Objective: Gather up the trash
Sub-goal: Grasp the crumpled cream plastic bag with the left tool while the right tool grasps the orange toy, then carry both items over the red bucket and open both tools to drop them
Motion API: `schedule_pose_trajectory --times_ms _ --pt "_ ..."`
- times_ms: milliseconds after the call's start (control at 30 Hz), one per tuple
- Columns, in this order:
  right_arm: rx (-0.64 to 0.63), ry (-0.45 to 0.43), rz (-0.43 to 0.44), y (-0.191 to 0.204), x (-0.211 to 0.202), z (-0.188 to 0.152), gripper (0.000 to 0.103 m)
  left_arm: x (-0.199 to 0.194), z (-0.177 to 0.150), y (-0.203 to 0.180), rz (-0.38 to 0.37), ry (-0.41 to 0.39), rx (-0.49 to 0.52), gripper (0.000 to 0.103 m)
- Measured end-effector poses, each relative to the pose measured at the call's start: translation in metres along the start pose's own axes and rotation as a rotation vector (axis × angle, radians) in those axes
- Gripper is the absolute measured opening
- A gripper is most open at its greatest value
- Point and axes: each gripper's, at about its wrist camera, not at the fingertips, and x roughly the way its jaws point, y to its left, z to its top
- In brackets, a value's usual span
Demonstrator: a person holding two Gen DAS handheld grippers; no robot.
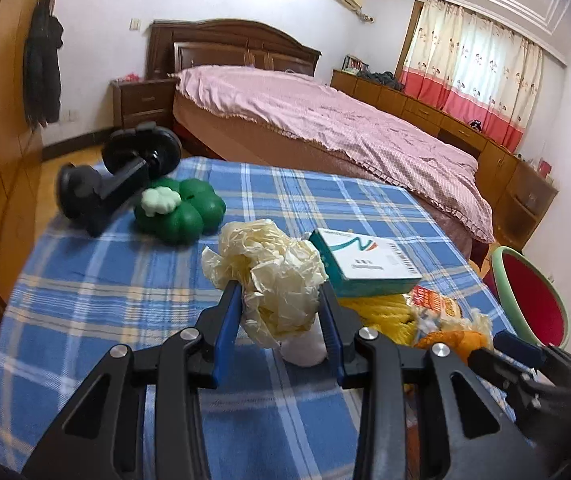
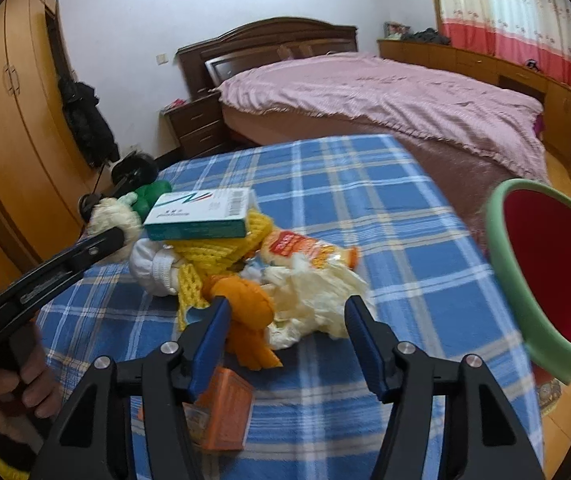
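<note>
My left gripper [image 1: 279,292] is shut on a crumpled cream plastic wad [image 1: 273,264], held just above the blue plaid tablecloth [image 1: 105,288]. In the right wrist view that wad [image 2: 115,212] shows at the left gripper's tip. My right gripper [image 2: 285,312] is open over a second crumpled cream wrapper [image 2: 313,300]. An orange plush part [image 2: 245,308] lies by its left finger, and the pads do not press the wrapper. An orange snack packet [image 2: 305,252] lies behind it. A red bin with a green rim [image 2: 545,272] stands at the right.
A teal and white box [image 2: 201,216] rests on a yellow knitted scarf and white plush toy [image 2: 153,264]. A small orange carton [image 2: 225,412] lies under my right gripper. A green clover toy [image 1: 181,212] and a black holder [image 1: 125,172] sit far left. A pink bed [image 1: 325,120] lies beyond.
</note>
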Motion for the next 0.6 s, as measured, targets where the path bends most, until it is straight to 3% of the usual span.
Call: schedule_pose_trajectory --times_ms 200,400,533,600 --pt "-0.042 0.043 0.013 0.009 0.01 0.007 0.058 0.022 0.005 0.003 -0.036 0.04 -0.002 0.039" --pt "-0.043 0.027 0.054 0.012 0.012 0.01 0.05 0.017 0.006 0.001 -0.061 0.016 0.014 0.039" --pt "-0.049 0.058 0.094 0.017 0.014 0.006 0.034 0.009 0.004 0.004 -0.056 0.004 -0.005 0.039" --pt "-0.046 0.058 0.108 0.018 0.013 0.004 0.031 0.002 0.004 0.004 -0.051 -0.009 -0.003 0.039"
